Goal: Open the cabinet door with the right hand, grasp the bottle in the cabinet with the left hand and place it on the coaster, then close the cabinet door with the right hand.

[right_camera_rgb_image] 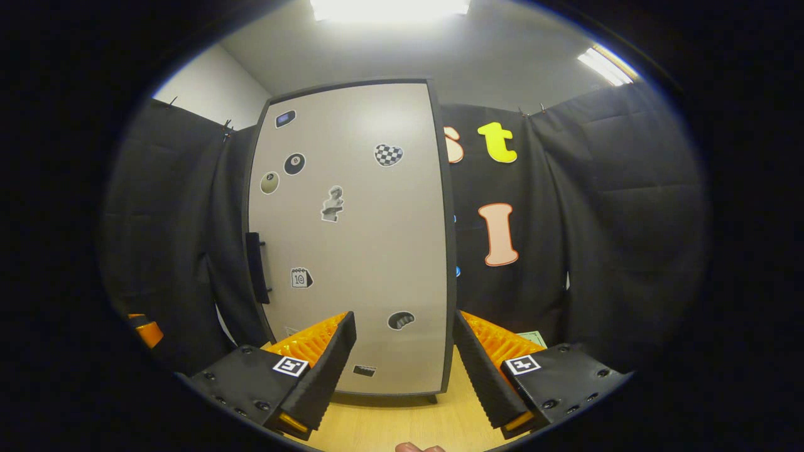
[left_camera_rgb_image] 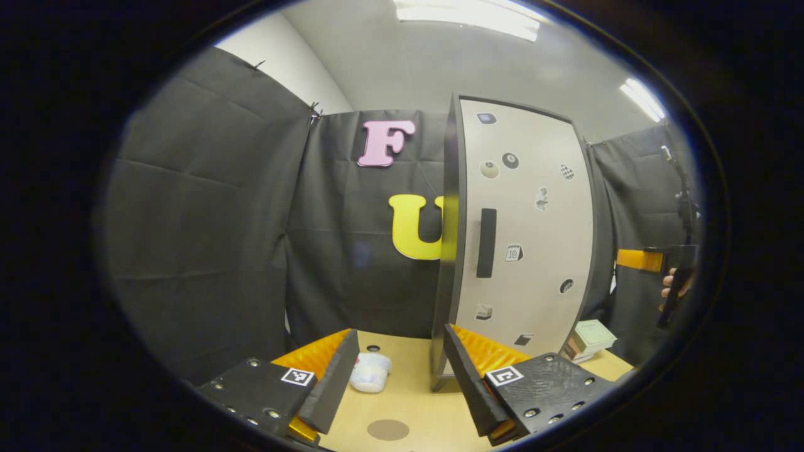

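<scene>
Left gripper [left_camera_rgb_image: 401, 376] fingers spread, holding nothing, above the coaster [left_camera_rgb_image: 387, 429]. Right gripper [right_camera_rgb_image: 404, 370] likewise agape, facing the cabinet door [right_camera_rgb_image: 352, 251], shut; handle [right_camera_rgb_image: 254, 267] at its left edge. Bottle presumably inside, unseen. White object [left_camera_rgb_image: 370, 371] on the table [left_camera_rgb_image: 414, 389], possibly a cloth. Risk: door swinging into it, or fingers slipping off the narrow handle.
</scene>
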Demonstrator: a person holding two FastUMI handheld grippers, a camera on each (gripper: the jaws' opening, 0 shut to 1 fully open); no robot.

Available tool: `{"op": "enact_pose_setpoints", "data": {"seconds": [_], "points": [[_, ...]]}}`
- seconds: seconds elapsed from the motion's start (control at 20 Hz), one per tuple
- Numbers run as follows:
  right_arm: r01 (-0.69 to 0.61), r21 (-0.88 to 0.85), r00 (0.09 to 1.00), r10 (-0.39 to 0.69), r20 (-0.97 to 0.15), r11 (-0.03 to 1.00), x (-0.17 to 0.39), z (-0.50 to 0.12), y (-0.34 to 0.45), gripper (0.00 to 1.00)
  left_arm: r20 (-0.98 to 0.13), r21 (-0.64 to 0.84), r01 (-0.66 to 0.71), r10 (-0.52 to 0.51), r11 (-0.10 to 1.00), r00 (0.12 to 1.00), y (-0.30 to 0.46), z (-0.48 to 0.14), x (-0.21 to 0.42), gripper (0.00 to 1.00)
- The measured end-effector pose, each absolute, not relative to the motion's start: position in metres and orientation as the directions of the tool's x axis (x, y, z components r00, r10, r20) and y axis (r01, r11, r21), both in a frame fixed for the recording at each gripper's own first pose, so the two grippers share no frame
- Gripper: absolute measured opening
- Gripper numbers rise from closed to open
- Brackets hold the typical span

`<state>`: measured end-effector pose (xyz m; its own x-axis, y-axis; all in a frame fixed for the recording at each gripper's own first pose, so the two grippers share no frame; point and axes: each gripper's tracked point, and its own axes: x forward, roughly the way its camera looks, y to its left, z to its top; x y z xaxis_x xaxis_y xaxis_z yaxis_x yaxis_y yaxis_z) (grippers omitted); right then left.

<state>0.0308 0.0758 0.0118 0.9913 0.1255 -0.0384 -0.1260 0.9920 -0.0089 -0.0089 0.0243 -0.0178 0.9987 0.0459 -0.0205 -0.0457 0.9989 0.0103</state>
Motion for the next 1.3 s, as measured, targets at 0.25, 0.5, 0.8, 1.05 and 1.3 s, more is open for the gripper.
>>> {"op": "enact_pose_setpoints", "data": {"seconds": [0.25, 0.5, 0.8, 1.05, 1.3], "points": [[-0.200, 0.013, 0.980, 0.200, -0.016, 0.980, 0.038, 0.032, 0.115, 0.98, -0.025, 0.014, -0.059, 0.059, 0.998, 0.998, 0.033, -0.021, -0.016, 0.82], [-0.286, 0.016, 0.958, 0.285, 0.020, 0.958, 0.046, 0.053, 0.169, 0.97, -0.031, 0.007, -0.072, 0.072, 0.997, 0.997, 0.039, -0.026, -0.025, 0.82], [-0.347, 0.025, 0.938, 0.347, 0.008, 0.938, 0.070, 0.058, 0.226, 0.98, -0.046, 0.018, -0.112, 0.113, 0.994, 0.993, 0.057, -0.037, -0.044, 0.82], [-0.370, 0.030, 0.927, 0.371, -0.049, 0.929, 0.094, 0.041, 0.265, 0.98, -0.100, 0.004, -0.162, 0.162, 0.987, 0.982, 0.078, -0.059, -0.061, 0.82], [-0.390, 0.005, 0.918, 0.389, -0.073, 0.921, 0.110, 0.030, 0.300, 0.98, -0.138, -0.020, -0.216, 0.212, 0.976, 0.967, 0.099, -0.075, -0.074, 0.82]]}}
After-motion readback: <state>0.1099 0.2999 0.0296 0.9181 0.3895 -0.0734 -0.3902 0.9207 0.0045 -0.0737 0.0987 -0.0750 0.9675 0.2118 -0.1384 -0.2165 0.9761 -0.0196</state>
